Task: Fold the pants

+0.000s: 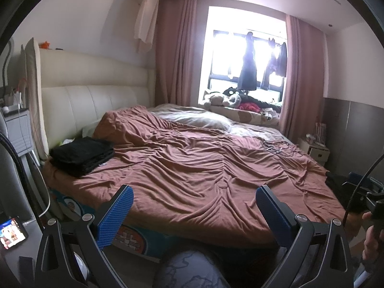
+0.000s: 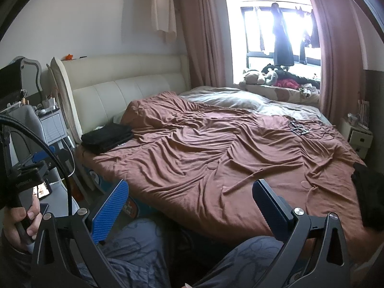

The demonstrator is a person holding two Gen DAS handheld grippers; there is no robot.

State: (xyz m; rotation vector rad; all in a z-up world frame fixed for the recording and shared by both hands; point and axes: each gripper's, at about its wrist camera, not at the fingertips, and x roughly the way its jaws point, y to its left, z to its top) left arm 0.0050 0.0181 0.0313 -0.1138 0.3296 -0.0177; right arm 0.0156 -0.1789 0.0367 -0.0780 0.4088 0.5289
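Note:
Folded black pants (image 1: 82,155) lie in a neat stack at the near left corner of the bed, by the headboard; they also show in the right wrist view (image 2: 108,137). Another dark garment (image 2: 368,192) lies at the bed's right edge, partly cut off; it shows small in the left wrist view (image 1: 336,180). My left gripper (image 1: 194,199) is open and empty, held off the bed's near edge. My right gripper (image 2: 189,194) is open and empty too, over the person's knees. Both are far from the folded pants.
The bed has a wrinkled brown cover (image 1: 204,168) and a cream headboard (image 1: 96,91). Cables and a small device (image 2: 300,129) lie at the far right. A nightstand (image 1: 18,124) stands left, a phone (image 1: 12,232) at lower left. Plush toys (image 1: 223,99) sit on the window sill.

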